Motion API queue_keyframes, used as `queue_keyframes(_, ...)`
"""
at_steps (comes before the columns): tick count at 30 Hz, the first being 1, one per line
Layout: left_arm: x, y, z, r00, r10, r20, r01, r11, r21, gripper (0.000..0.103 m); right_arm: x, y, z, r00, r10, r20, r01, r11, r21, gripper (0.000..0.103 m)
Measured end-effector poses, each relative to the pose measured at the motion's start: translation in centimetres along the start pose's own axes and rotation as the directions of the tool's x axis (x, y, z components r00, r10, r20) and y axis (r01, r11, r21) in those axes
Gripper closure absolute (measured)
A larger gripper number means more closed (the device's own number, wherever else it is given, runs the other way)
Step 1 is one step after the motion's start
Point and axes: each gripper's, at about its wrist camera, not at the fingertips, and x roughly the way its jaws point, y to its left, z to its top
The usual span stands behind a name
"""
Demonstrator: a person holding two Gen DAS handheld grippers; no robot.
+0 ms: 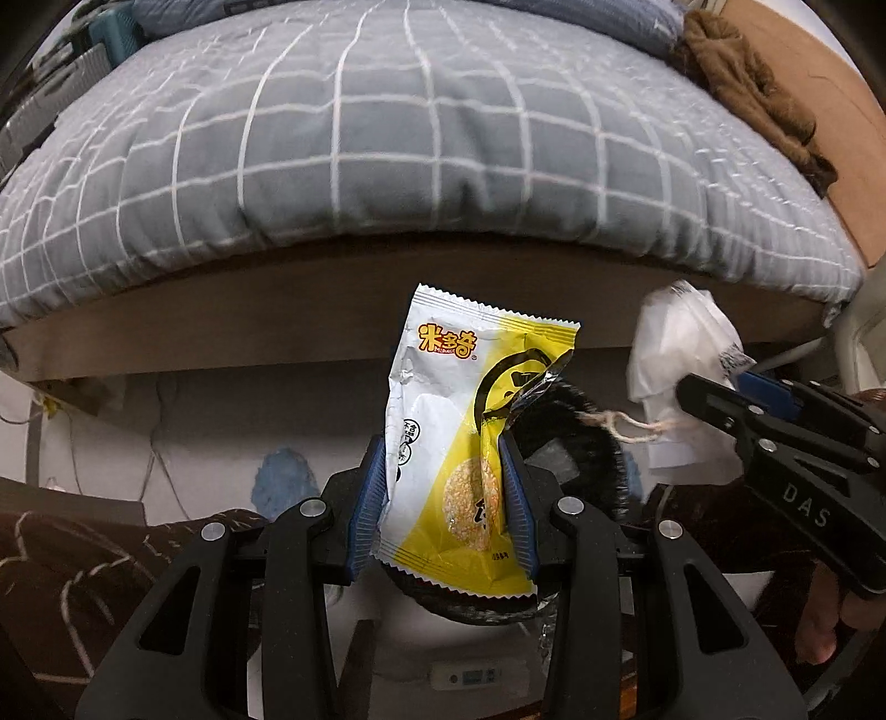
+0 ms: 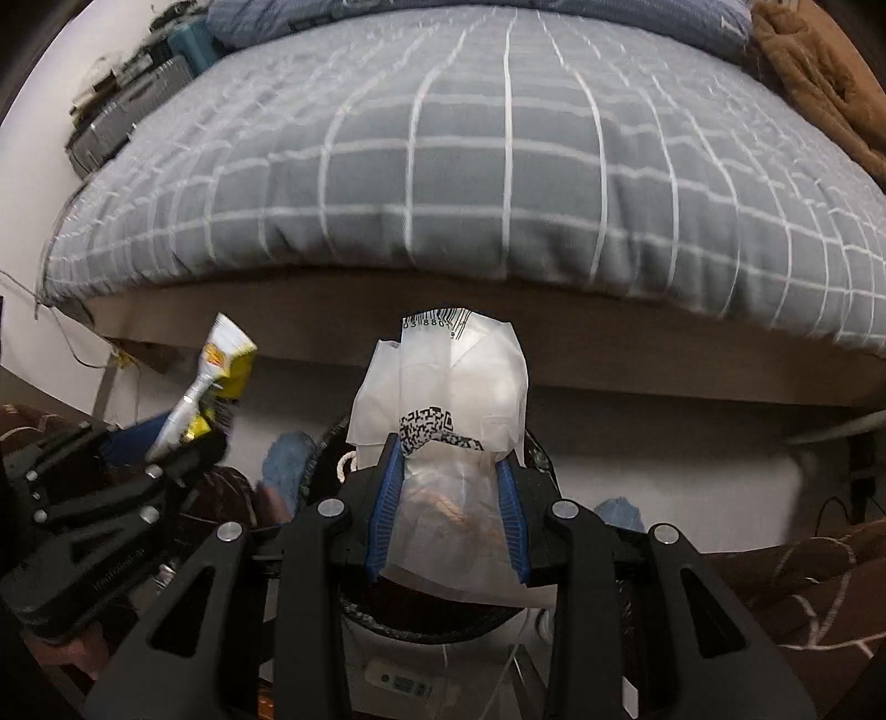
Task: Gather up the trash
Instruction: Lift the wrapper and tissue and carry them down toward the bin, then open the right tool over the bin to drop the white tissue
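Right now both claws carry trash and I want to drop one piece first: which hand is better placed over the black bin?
Roughly even, perhaps the left. The left claw grips the yellow snack wrapper with the black bin rim directly behind it. The right claw, gripping the white wrapper, also hangs above that rim.

The snack wrapper [image 1: 443,443] stands upright between the fingers of the left hand-held gripper [image 1: 446,493]. To its right, well apart, the plastic bag [image 2: 443,387] sits between the fingers of the right hand-held gripper [image 2: 448,498]. Both are above the round bin [image 1: 587,443], whose rim lies just behind and below them. Beyond the bin runs the bed [image 1: 387,332] frame, with the quilt [image 1: 415,138] on it. A crumpled garment [image 1: 742,83] lies at the bed's far right, and a pillow [image 2: 443,16] at its far end.
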Motion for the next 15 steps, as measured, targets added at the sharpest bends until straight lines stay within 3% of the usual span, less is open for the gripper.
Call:
queue_keyframes(9, 2.0, 2.8, -0.8, 0.998, 0.034, -0.046, -0.037, 0.998, -0.048, 0.064, 3.3, 1.3, 0.4, 0.997, 0.014, -0.071, -0.015, 1.000, -0.024, 0.070)
queue_keyframes(15, 3.3, 3.6, -0.7, 0.996, 0.055, -0.072, -0.059, 0.996, -0.062, 0.064, 4.8, 2.2, 0.5, 0.996, -0.007, -0.085, 0.002, 0.998, -0.059, 0.063)
